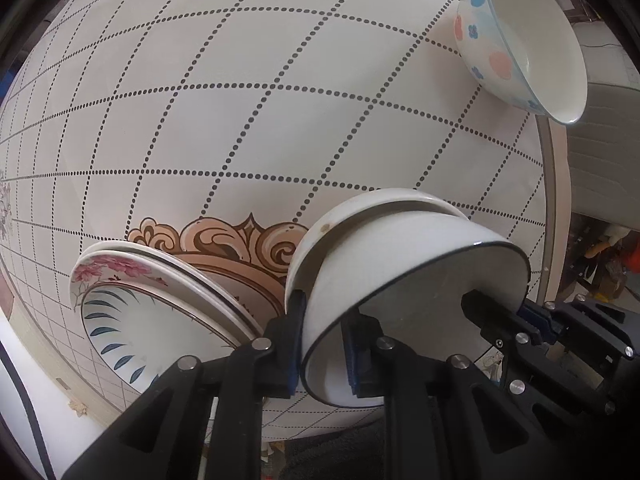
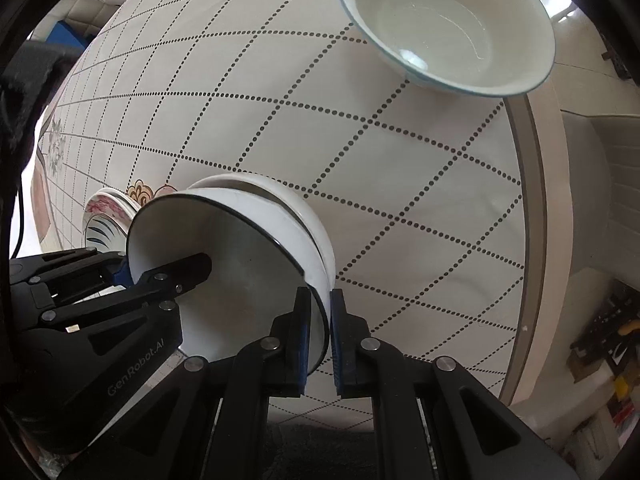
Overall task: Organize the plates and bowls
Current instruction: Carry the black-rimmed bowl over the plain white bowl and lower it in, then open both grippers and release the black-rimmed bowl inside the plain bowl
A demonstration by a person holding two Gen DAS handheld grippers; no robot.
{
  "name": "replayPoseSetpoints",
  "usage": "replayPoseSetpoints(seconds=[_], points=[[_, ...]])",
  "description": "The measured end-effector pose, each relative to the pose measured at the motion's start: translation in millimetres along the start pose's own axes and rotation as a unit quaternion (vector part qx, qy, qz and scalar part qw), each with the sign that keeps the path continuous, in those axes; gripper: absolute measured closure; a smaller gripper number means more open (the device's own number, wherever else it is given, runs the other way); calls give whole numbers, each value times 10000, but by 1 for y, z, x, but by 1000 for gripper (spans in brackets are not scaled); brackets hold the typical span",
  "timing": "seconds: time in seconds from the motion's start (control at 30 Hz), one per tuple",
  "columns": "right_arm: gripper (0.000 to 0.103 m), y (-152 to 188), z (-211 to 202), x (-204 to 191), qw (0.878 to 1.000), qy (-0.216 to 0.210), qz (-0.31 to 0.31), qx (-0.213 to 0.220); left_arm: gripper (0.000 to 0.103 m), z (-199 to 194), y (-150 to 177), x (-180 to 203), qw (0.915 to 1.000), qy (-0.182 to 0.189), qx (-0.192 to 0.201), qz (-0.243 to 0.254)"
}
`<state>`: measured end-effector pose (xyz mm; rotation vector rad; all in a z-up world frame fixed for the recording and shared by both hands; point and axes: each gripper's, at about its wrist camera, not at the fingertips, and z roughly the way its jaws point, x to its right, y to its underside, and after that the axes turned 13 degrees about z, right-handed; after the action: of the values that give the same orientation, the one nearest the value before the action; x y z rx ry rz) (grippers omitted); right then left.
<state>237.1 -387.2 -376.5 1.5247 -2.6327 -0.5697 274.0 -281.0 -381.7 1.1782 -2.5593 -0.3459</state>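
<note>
A white bowl with a dark rim (image 1: 404, 280) (image 2: 240, 248) sits nested on top of another white bowl (image 1: 372, 206) (image 2: 316, 220) on the table. My left gripper (image 1: 324, 344) is shut on the near rim of the dark-rimmed bowl, one finger inside and one outside. My right gripper (image 2: 320, 336) is shut on the opposite rim of the same bowl; it also shows in the left wrist view (image 1: 520, 320). A stack of flowered plates (image 1: 152, 304) (image 2: 106, 216) lies to the left. A white bowl with blue and pink flowers (image 1: 524, 44) (image 2: 448, 24) stands far right near the table edge.
The round table (image 1: 240, 100) (image 2: 280, 120) has a pale cloth with a dotted grid and a brown ornament. Its edge (image 1: 554, 200) (image 2: 536, 220) curves along the right. Beyond it are a grey seat and floor clutter.
</note>
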Motion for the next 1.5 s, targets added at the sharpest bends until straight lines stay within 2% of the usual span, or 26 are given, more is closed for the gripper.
replayPoseSetpoints(seconds=[0.13,0.3,0.4,0.6,0.9,1.0,1.07,1.5], points=[[95,2,1,4,10000,-89,5,-29,89,1,2,1,10000,1,65,-24],[95,-4,6,25,9962,-629,440,-423,89,0,7,5,9999,2,114,-125],[95,-5,6,31,9942,-763,569,-506,89,-1,7,3,9998,10,95,-156],[95,-2,5,29,9955,-661,473,-477,89,0,8,-3,9997,68,62,-221],[95,1,5,23,9959,-662,442,-424,86,0,14,-22,9981,402,163,-443],[95,0,7,23,9954,-695,480,-460,80,1,18,-31,9955,700,142,-623],[95,2,7,21,9953,-711,473,-455,80,2,21,-38,9934,852,176,-744],[95,12,2,15,9978,-557,328,-142,71,3,24,-46,9888,1170,71,-919]])
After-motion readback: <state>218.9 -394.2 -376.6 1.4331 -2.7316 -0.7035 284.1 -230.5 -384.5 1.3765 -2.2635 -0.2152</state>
